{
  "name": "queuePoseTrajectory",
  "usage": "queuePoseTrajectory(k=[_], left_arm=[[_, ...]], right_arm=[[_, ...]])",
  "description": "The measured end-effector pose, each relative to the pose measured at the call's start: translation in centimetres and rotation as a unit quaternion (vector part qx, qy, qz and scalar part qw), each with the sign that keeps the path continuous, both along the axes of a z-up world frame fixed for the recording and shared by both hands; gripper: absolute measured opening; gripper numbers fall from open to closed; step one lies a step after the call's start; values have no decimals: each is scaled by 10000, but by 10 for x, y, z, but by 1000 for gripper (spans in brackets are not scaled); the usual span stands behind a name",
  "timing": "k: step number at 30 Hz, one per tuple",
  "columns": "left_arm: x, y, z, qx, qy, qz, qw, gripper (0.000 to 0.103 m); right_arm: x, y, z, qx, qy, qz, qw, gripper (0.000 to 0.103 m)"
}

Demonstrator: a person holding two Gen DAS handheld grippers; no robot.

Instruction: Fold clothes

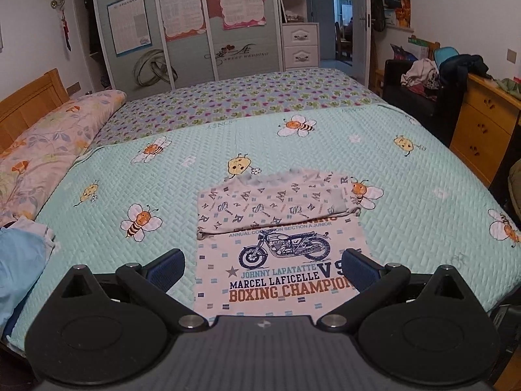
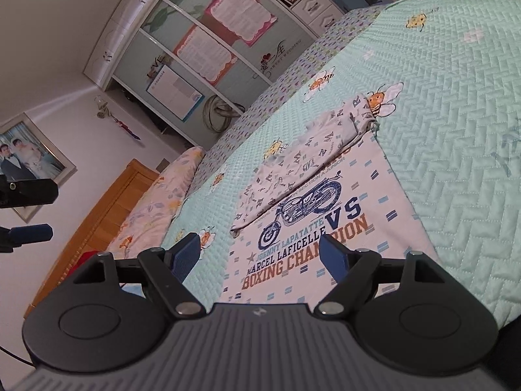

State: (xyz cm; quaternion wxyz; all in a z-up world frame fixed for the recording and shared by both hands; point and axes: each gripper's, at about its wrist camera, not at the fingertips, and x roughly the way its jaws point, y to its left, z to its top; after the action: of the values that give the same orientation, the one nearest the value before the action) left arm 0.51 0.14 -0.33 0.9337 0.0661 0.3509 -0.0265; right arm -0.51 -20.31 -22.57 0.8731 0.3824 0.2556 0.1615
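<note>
A white T-shirt [image 1: 280, 260] with a motorcycle print and "BOXING CHAMPION" lettering lies flat on the mint bee-patterned quilt [image 1: 423, 176], near the bed's front edge. Its letter-patterned sleeves [image 1: 270, 202] are folded across the chest. My left gripper [image 1: 262, 270] hovers above the shirt's lower part, open, with nothing between its blue pads [image 1: 166, 268]. My right gripper [image 2: 260, 257] hangs over the same shirt [image 2: 309, 215] from a tilted angle, also open and empty. In the right wrist view the left gripper's fingers [image 2: 31, 233] show at the left edge.
A floral pillow [image 1: 49, 143] lies along the wooden headboard [image 1: 29, 101] at left. Light blue cloth [image 1: 16, 260] sits at the bed's near left corner. A wardrobe [image 1: 195, 32] stands behind the bed; a dark chair piled with clothes [image 1: 423, 84] and a wooden dresser [image 1: 482, 123] stand at right.
</note>
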Motion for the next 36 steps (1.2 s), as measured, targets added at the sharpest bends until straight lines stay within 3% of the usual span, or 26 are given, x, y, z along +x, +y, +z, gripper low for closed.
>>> queuePoseTrajectory(k=[14, 36], left_arm=[[-30, -6, 22, 25, -408, 32, 9992, 102], [-41, -9, 32, -11, -561, 2, 9984, 102]], right_arm=[[-14, -5, 4, 159, 26, -79, 9998, 82], [-11, 0, -5, 242, 289, 11, 9993, 82]])
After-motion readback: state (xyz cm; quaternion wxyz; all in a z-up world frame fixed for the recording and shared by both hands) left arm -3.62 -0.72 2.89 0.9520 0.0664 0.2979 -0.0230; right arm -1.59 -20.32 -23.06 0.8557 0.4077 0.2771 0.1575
